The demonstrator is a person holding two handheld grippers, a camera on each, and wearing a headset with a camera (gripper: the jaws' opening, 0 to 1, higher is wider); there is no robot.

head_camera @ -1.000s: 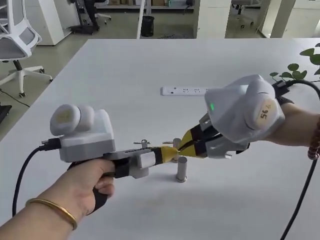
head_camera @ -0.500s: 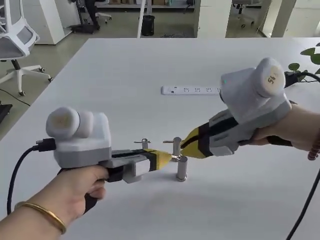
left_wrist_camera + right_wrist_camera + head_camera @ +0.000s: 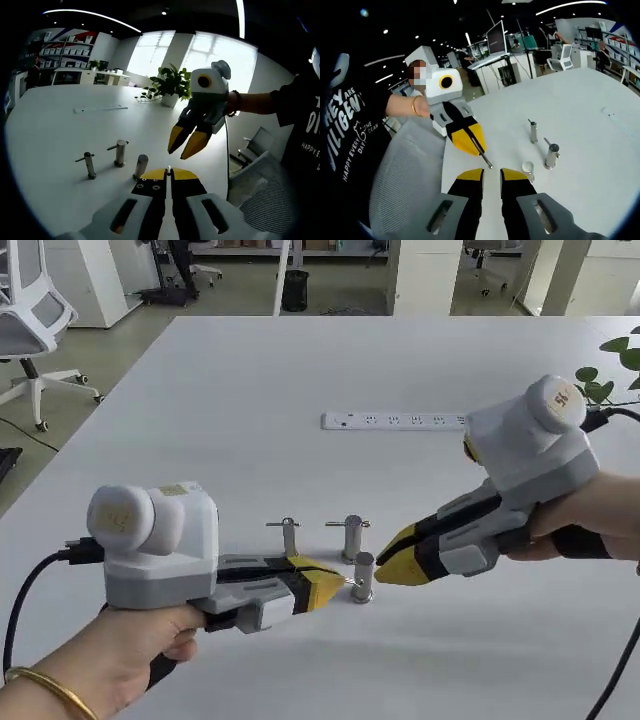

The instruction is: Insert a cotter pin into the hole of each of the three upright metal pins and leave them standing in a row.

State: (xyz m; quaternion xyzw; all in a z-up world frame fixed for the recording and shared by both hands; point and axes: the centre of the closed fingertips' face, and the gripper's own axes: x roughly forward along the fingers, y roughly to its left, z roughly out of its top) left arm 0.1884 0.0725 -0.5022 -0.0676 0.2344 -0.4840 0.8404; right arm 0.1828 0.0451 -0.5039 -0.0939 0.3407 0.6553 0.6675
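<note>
Three upright metal pins stand on the white table point(image 3: 240, 410). The far-left pin point(image 3: 288, 536) and the middle pin point(image 3: 352, 536) each carry a cotter pin through the top. The nearest pin point(image 3: 364, 577) is bare. My left gripper point(image 3: 338, 585) is shut on a thin cotter pin point(image 3: 351, 581), whose tip is just left of the bare pin's top. My right gripper point(image 3: 385, 568) hovers open just right of that pin, holding nothing. In the right gripper view the cotter pin point(image 3: 484, 157) sticks out of the left gripper point(image 3: 465, 137), near the bare pin point(image 3: 528, 170).
A white power strip point(image 3: 395, 421) lies further back on the table. A potted plant point(image 3: 610, 370) stands at the right edge. An office chair point(image 3: 30, 330) is off the table to the left. Cables trail from both grippers.
The right gripper has let go of the cotter pin and drawn back to the right and down. The left gripper has carried the cotter pin down to the nearest pin's top.
</note>
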